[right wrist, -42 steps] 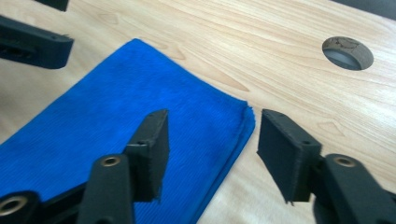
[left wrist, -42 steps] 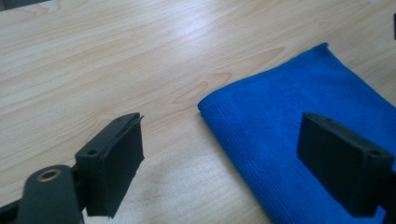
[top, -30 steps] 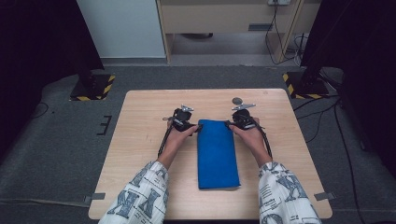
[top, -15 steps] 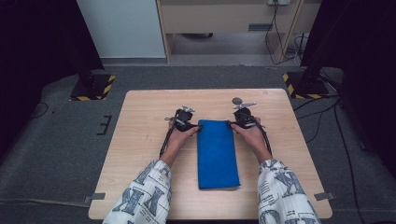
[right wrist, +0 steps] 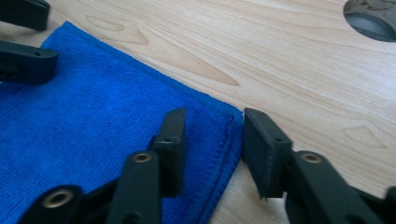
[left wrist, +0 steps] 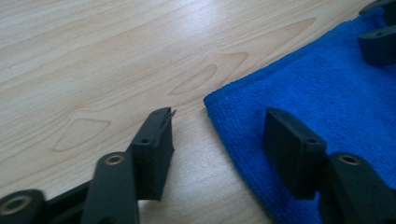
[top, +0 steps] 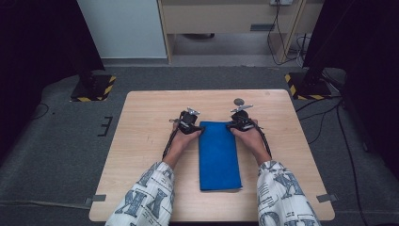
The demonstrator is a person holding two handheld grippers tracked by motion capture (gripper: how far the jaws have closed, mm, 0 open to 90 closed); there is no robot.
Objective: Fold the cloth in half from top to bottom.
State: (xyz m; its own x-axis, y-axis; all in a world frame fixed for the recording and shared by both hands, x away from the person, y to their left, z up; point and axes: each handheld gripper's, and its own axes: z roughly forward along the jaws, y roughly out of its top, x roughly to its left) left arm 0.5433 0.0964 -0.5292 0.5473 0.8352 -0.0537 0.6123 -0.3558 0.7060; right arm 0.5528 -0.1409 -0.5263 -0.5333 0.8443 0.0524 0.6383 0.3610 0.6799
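A folded blue towel [top: 219, 155] lies lengthwise on the wooden table [top: 146, 141]. My left gripper [top: 190, 123] is at its far left corner and my right gripper [top: 240, 121] at its far right corner. In the left gripper view the towel's corner [left wrist: 219, 109] lies between the jaws of the left gripper [left wrist: 219, 126]: one jaw rests over bare wood, the other over the cloth. In the right gripper view the right gripper [right wrist: 215, 116] straddles the towel's [right wrist: 93, 121] other corner. Both grippers' jaws have just been closing, and neither pair pinches the flat cloth.
A round grey cable hole [top: 239, 101] sits in the table just beyond the right gripper. Black stands with yellow-black striped bases [top: 94, 89] [top: 306, 87] flank the table's far side on the grey carpet. Patterned sleeves [top: 150, 197] enter from the near edge.
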